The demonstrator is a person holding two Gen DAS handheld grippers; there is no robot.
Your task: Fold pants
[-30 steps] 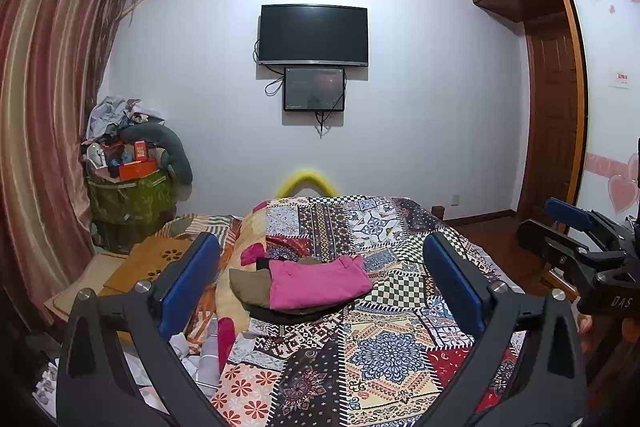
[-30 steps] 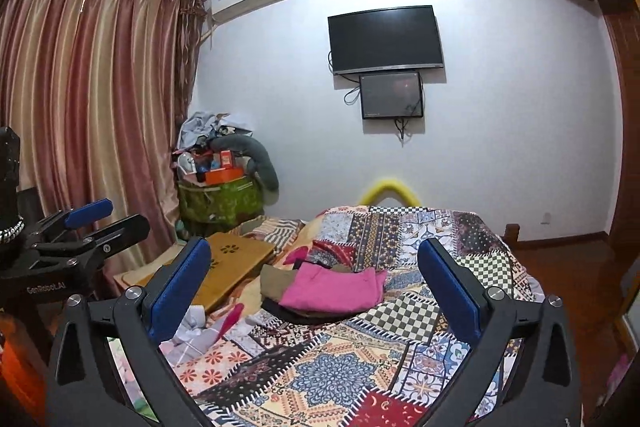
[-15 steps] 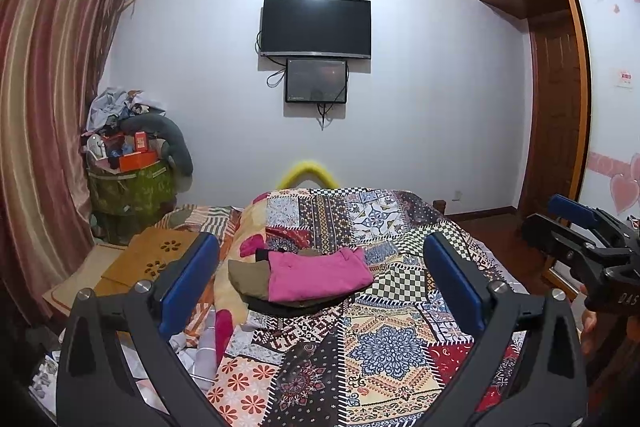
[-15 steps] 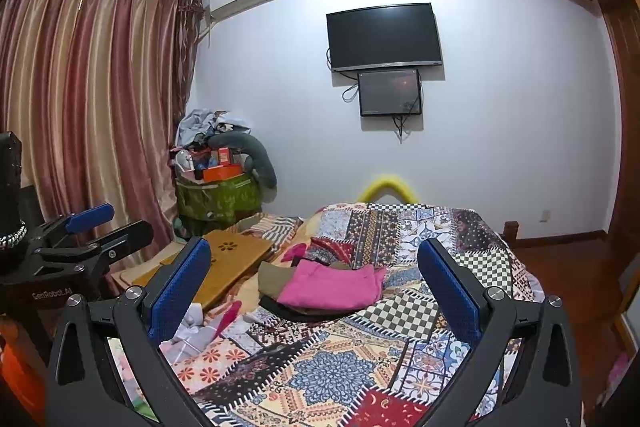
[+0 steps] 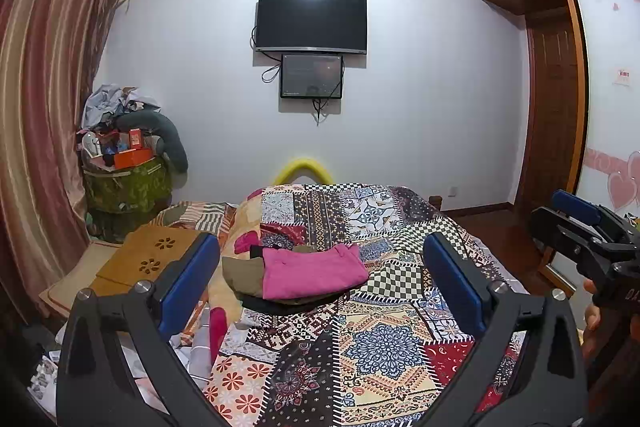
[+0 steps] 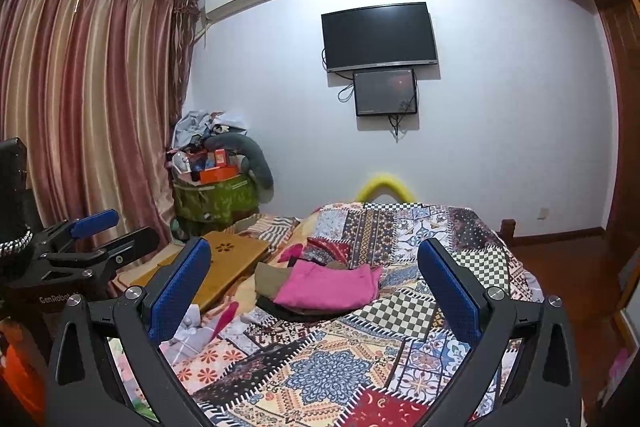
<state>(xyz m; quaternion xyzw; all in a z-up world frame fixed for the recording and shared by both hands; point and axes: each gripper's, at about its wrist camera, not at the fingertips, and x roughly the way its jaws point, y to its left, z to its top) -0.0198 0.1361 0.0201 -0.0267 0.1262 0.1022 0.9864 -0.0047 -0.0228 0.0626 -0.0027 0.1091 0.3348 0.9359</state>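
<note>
both your grippers, left [image 5: 320, 279] and right [image 6: 314, 283], hold their jaws wide apart, gripping nothing, above the patchwork bed [image 5: 384, 347]. soft pink folded pants [image 5: 312, 273] top a small clothes pile mid-bed.

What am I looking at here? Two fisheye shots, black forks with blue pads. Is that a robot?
No robot arm: a person carries a two-finger hand-held gripper in each hand. Each picture comes from a camera on one gripper, looking forward between its blue-padded fingers. The left gripper and right gripper are both open and hold nothing. Each also shows at the edge of the other's view. Ahead is a bed with a patchwork quilt. On it lies a small stack of folded clothes, a pink garment on top of olive and dark ones. The task is folding pants.
</note>
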